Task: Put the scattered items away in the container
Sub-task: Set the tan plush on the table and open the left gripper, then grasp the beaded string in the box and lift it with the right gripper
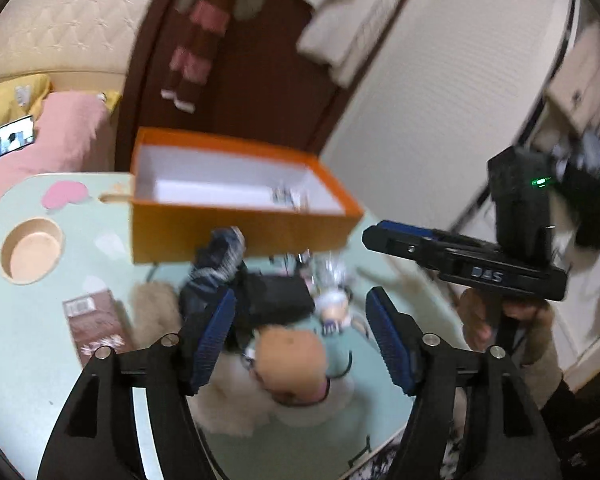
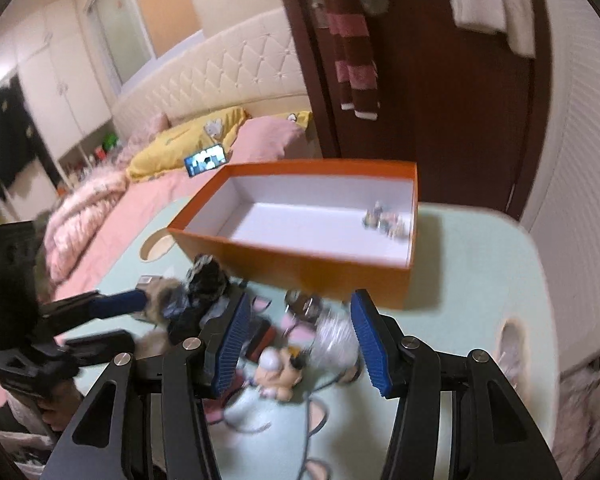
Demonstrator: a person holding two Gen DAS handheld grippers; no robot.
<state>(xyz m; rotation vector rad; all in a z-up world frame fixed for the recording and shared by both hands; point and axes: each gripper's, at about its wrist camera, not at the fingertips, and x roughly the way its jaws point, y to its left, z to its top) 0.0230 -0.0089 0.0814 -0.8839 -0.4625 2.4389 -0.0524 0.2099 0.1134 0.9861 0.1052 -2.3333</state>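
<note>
An orange box [image 2: 300, 268] with white inside sits on a pale green table [image 2: 472, 280]; gripper pads [image 2: 370, 352] are ribbed blue.

So the box [image 2: 300, 240] sits toward the back of the counter [image 2: 468, 264], open side up, with a few tiny items [image 2: 384, 220] tucked in its right end. Right in front of the box there's a jumble: a dark sock [image 1: 216, 260], a flat case [image 1: 276, 300] beside it, a small figure toy [image 2: 280, 372] nearer the front. A packet [image 1: 96, 320] lies off to the left of that pile, and a round recess [image 1: 32, 252] is in the counter further left. Bed [image 2: 112, 200] is behind and left of the counter, with a phone [image 2: 205, 159] lying on it.
</note>
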